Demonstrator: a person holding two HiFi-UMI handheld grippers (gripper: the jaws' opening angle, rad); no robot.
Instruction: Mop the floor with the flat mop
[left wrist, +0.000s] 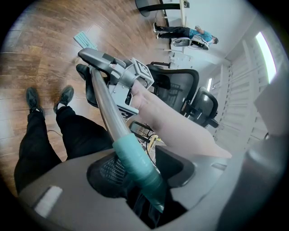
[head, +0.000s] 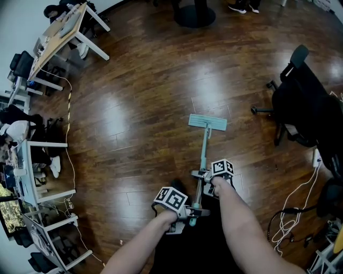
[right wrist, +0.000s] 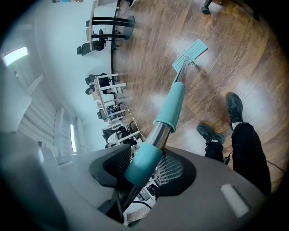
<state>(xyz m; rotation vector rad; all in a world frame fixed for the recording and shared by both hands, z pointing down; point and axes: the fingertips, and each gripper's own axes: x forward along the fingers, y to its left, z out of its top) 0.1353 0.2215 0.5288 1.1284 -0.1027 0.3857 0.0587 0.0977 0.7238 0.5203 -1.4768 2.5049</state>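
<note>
The flat mop has a pale teal head [head: 207,122] lying flat on the dark wood floor ahead of me, with a metal and teal handle [head: 203,155] running back toward me. My left gripper [head: 194,212] is shut on the teal end of the handle [left wrist: 135,167], nearest my body. My right gripper [head: 202,177] is shut on the handle [right wrist: 143,163] a little further along, on a teal sleeve. In the right gripper view the mop head [right wrist: 190,54] shows far down the shaft. The left gripper view shows the right gripper's marker cube [left wrist: 135,74] and the mop head [left wrist: 85,39] beyond.
A black office chair [head: 300,107] stands at the right, with white cables [head: 292,208] on the floor near it. Desks [head: 59,32] and seated people line the left edge. A round black table base [head: 195,16] sits at the far middle. My shoes [right wrist: 228,115] show below.
</note>
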